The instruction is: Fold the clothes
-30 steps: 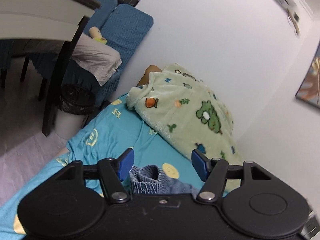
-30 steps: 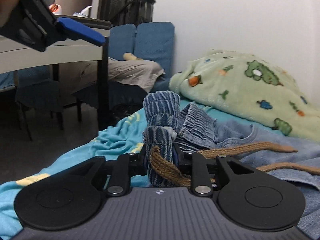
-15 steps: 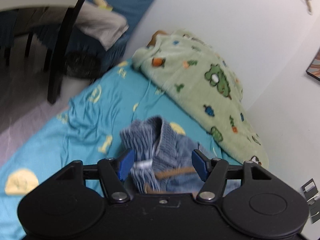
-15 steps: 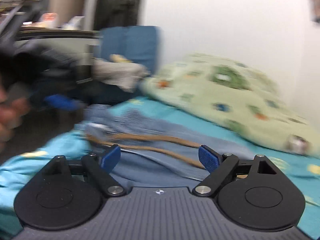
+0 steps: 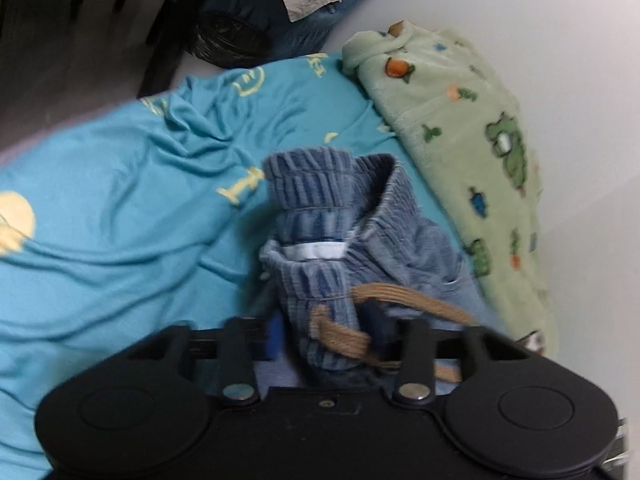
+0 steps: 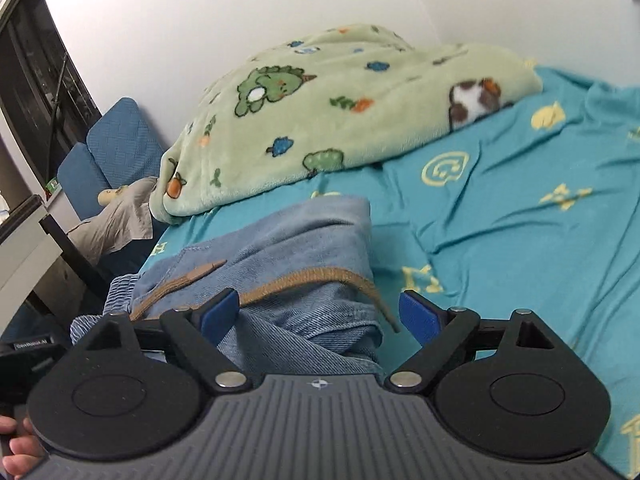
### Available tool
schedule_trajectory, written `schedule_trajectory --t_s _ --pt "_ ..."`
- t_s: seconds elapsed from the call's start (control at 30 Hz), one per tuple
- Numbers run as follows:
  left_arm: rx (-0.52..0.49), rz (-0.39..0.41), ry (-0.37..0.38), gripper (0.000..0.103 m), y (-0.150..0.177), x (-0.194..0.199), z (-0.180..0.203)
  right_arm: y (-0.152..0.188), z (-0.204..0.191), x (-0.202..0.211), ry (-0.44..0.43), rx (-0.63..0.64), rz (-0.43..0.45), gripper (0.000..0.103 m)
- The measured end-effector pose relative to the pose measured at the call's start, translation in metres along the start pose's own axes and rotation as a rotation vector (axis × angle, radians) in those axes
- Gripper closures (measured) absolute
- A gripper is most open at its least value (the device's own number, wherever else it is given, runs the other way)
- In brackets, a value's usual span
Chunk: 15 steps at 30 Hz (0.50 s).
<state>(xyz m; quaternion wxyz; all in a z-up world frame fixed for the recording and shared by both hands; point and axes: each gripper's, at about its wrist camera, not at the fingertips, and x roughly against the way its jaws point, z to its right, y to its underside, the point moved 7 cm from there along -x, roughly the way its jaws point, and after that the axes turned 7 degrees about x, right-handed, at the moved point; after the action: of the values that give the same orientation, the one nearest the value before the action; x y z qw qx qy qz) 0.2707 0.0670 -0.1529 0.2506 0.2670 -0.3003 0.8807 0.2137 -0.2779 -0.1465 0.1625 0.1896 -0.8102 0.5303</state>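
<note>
1. Left wrist view. The left tongs [image 5: 324,330] are clenched on the gathered waistband of the blue shorts [image 5: 340,232], with the brown drawstring [image 5: 384,300] caught between the blue pads. The shorts lie on the bed sheet [image 5: 120,200] and run straight ahead of the tongs, the ribbed waistband standing bunched; the green blanket [image 5: 472,128] lies to the right against the wall.

2. Right wrist view. The right tongs [image 6: 320,314] are released, jaws wide apart, poised over the denim body of the shorts [image 6: 288,240]. The drawstring [image 6: 312,278] crosses between the pads. The garment's long axis runs from the waistband at lower left to the leg hem at upper right, so the free hem lies ahead of the right tongs, which appear the nearer to it. The blanket [image 6: 340,112] sits beyond.
</note>
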Motion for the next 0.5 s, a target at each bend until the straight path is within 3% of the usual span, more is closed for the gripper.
schedule_trajectory --t_s 0.13,0.23,0.37,0.43,0.5 --pt "-0.093 0.059 0.022 0.083 0.004 0.027 0.019 0.0 0.006 -0.004 -0.019 -0.06 -0.01 0.013" --pt "-0.088 0.051 0.039 0.084 0.012 0.049 0.019 -0.002 0.008 -0.003 -0.023 -0.086 -0.008 0.013" --pt "-0.11 0.015 -0.014 0.081 0.022 0.039 0.003 0.001 0.008 -0.005 -0.03 -0.086 -0.016 0.013" --pt "-0.108 0.016 -0.031 0.073 0.021 0.04 -0.001 0.004 0.007 -0.01 -0.034 -0.085 -0.037 0.013" --pt "-0.107 0.016 -0.048 0.041 0.02 0.04 -0.004 0.005 0.005 -0.011 -0.038 -0.073 -0.048 0.013"
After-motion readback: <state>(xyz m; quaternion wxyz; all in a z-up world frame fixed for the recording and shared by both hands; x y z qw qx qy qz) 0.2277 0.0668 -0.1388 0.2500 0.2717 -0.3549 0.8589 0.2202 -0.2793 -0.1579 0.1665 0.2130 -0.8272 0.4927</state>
